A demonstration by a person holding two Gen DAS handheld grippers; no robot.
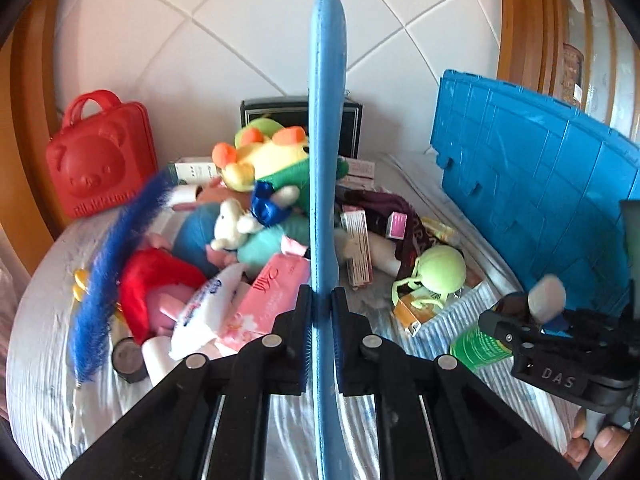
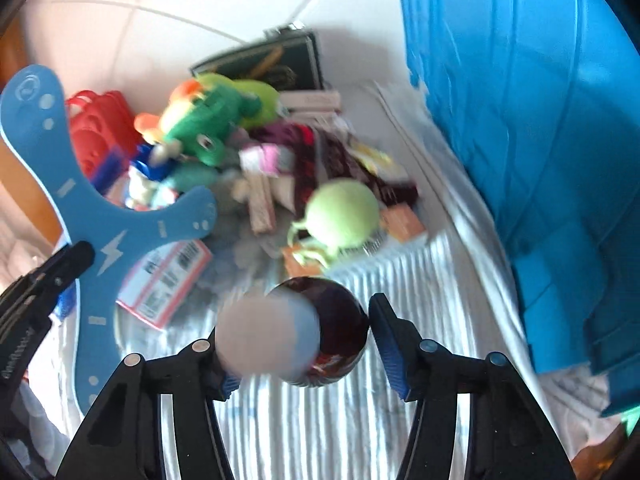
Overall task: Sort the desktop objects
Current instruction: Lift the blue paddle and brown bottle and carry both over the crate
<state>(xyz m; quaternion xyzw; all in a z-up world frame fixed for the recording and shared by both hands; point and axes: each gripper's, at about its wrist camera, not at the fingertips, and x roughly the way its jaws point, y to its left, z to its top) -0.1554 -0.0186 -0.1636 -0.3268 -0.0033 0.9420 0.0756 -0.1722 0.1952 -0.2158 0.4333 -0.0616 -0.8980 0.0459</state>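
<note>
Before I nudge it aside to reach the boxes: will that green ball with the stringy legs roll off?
The green ball is round, so a push could start it rolling. Its thin legs look floppy and may drag, slowing it. It looks light for its size.

White tiled wall (image 1: 248, 28), wood frame (image 1: 516, 20)

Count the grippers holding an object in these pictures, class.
2: the left gripper clamps the blue boomerang edge-on; the right gripper has a dark bottle between its fingers, contact unclear.
</note>
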